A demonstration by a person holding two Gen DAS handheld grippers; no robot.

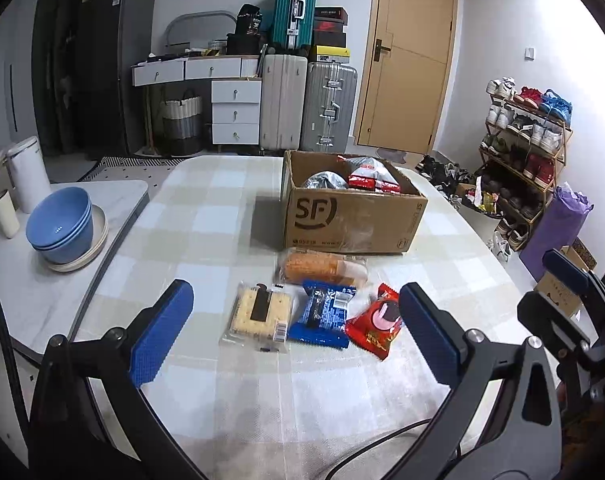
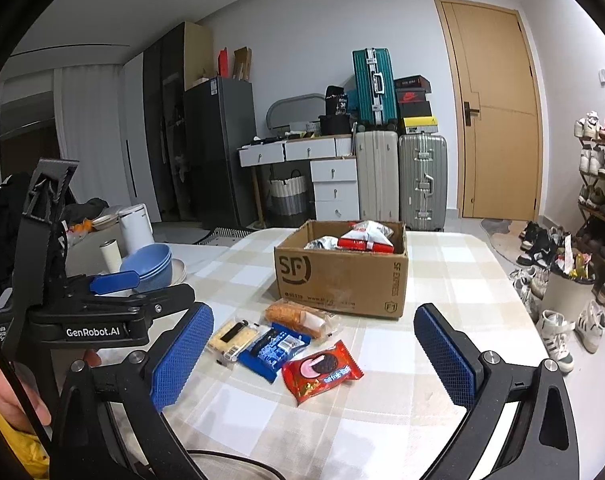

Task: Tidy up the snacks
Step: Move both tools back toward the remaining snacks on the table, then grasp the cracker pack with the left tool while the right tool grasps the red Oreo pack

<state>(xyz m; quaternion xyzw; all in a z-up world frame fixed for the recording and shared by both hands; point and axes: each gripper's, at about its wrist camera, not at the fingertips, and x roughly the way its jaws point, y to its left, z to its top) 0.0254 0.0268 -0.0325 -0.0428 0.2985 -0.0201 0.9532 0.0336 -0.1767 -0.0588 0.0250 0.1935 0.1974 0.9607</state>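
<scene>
Several snack packs lie on the checked tablecloth in front of an open SF cardboard box (image 1: 354,216) (image 2: 338,276) that holds red and silver bags (image 1: 372,178). They are a cracker pack (image 1: 260,314) (image 2: 232,336), a blue cookie pack (image 1: 322,312) (image 2: 272,350), a red cookie pack (image 1: 376,326) (image 2: 322,372) and an orange roll pack (image 1: 320,268) (image 2: 298,318). My left gripper (image 1: 296,338) is open and empty, just short of the packs. My right gripper (image 2: 314,360) is open and empty, above the red pack.
Stacked blue bowls (image 1: 60,224) (image 2: 150,266), a white cup (image 1: 5,214) and a white kettle (image 1: 28,174) stand on the side table at left. Suitcases, drawers and a door are behind; a shoe rack (image 1: 522,148) is at right.
</scene>
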